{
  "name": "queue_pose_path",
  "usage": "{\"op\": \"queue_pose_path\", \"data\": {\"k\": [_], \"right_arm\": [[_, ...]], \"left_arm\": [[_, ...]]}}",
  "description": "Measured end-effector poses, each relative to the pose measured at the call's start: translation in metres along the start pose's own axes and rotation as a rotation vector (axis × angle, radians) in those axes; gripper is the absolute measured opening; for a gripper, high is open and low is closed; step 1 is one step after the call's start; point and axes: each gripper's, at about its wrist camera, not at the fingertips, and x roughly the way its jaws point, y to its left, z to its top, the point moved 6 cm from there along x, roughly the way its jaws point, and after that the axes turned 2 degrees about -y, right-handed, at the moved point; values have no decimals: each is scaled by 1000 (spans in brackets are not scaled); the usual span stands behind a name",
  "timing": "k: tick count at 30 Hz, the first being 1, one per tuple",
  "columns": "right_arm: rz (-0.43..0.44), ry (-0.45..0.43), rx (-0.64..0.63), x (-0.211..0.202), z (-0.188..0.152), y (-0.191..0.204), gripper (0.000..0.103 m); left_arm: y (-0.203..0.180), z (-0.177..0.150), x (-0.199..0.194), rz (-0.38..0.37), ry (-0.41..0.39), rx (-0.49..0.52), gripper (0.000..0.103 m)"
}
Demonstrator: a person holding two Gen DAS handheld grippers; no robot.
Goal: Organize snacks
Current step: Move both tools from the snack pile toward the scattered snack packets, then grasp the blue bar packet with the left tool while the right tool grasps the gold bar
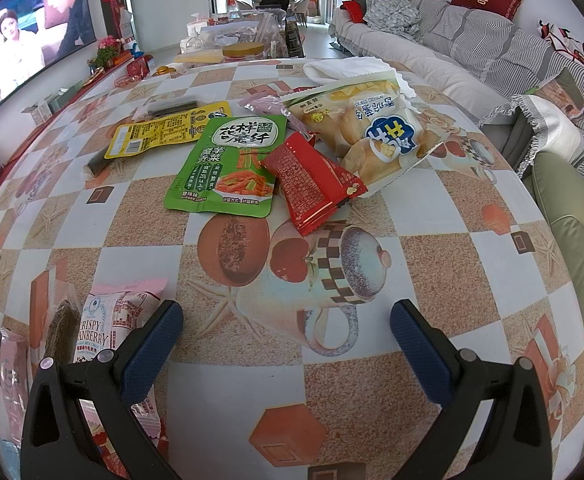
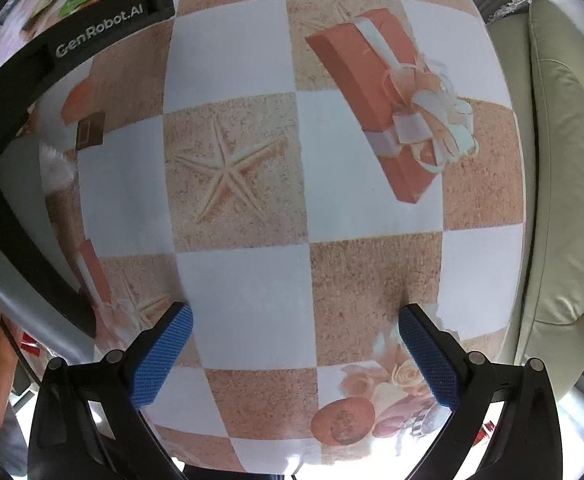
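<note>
- My left gripper (image 1: pixel 286 334) hangs over the patterned tablecloth (image 1: pixel 432 264), its blue-padded jaws spread wide with nothing between them.
- My right gripper (image 2: pixel 296 338) hangs low over a bare stretch of the same checked cloth, jaws likewise spread and empty; the printed starfish (image 2: pixel 227 170) and gift box (image 2: pixel 392 100) lie ahead of it.
- Snack pile, mid-table ahead of the left gripper: a green pouch (image 1: pixel 229 164) lies flat, a red packet (image 1: pixel 312 182) overlaps its right edge, and a clear bag of pale puffs (image 1: pixel 376 128) sits behind the red packet, touching it.
- A yellow packet (image 1: pixel 167 130) lies left of the green pouch, its corner tucked under it; a dark bar-shaped wrapper (image 1: pixel 171 106) rests just behind.
- A pink "Crispy Cranberry" pack (image 1: pixel 111 320) lies beside the left finger (image 1: pixel 153 350), near the table's edge, partly hidden by the gripper frame.
- A folded white towel (image 1: pixel 344 70) sits behind the puffs bag.
- In the right wrist view, the left tool's black body (image 2: pixel 91 38), marked "GenRobot.AI", crosses the upper left corner.
</note>
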Motion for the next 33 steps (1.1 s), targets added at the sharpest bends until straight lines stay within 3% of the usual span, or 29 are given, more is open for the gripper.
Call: {"op": "queue_pose_path", "data": {"k": [7,9,11,14,18,23,28,30,33], "right_arm": [[12,-38,37,-1,-6,-10,103],[12,-63,38,-3,-9,-13,103],[12,-90,44,-10,-11,-18,103],[11,-117,44,-12,-18,-18,103],[12,-116,43,-9,-32,-16,103],[19,17,89,-10,-28,-15,103],[196,54,191,-23,-53,21,103],[212,68,191,-25,-66,42,103],[162,98,196,-19,-86,68,103]], "left_arm": [[1,-1,0,4,5,-5,103],[-1,-1,2,-18,93,25,103],[-12,0,1,-55,252,80,103],[-6,-10,-16,-88,357,116,103],[34,-11,-63,-107,338,76,103],[113,-54,-105,-27,420,13,103],[174,-99,-100,29,540,-93,103],[184,-110,-95,34,563,-118,103],[189,-121,-86,32,584,-117,103]]}}
